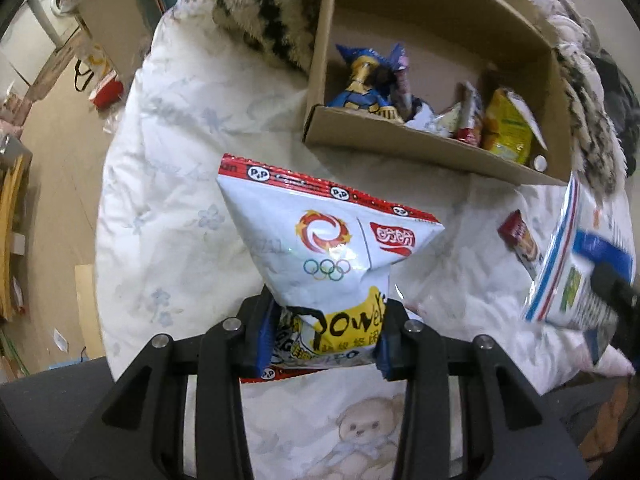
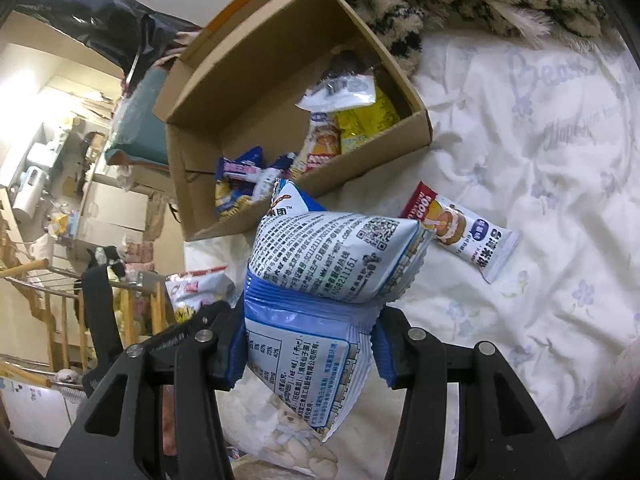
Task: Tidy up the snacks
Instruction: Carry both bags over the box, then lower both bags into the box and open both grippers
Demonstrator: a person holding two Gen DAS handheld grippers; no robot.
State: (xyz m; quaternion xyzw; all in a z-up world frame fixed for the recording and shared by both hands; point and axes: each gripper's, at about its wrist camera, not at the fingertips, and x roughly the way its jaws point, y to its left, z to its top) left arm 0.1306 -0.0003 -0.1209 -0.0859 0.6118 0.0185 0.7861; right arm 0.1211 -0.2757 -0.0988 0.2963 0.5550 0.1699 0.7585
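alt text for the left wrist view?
The left gripper has its jaws shut on a white snack bag above a floral bedsheet. Beyond it stands an open cardboard box holding several snacks.

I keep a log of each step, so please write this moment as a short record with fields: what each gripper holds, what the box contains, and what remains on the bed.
left gripper: shut on white snack bag with red top edge, lifted above the bed cover
right gripper: shut on blue and white snack bag
cardboard box: open, on the bed cover, several snack packets inside
left out: one small cake packet lying on the bed cover near the box
behind the box: striped fluffy blanket
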